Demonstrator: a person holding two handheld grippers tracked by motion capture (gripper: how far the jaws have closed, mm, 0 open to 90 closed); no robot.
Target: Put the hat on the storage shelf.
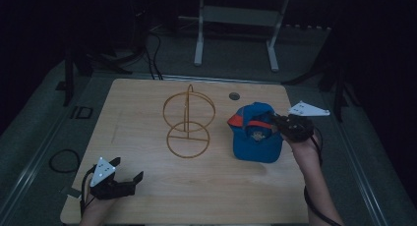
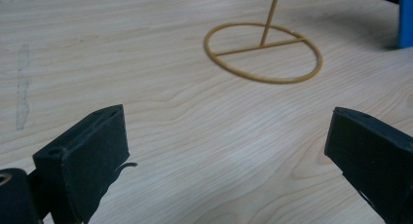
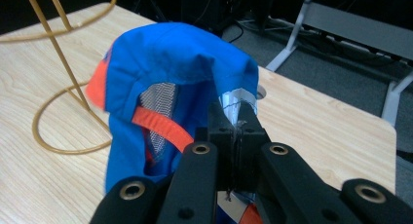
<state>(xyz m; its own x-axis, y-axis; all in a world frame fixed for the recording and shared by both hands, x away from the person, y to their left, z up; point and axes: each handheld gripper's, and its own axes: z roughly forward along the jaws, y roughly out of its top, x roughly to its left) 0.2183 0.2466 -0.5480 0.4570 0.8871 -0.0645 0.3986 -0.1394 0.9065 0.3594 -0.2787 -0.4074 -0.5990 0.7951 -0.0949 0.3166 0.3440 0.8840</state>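
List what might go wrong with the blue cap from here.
The right gripper pinches only a thin edge of the blue and orange fabric cap, so it may slip free. The thin gold wire hat stand stands unsteadied, with the left gripper open and apart; a snag could tip it.

The high view looks forward and down over the whole dim worktop point(image 1: 147, 186). The left gripper view skims low across it toward the wire stand point(image 2: 263, 51), while the right gripper view sits close behind the cap point(image 3: 175, 68), apparently facing that same stand.
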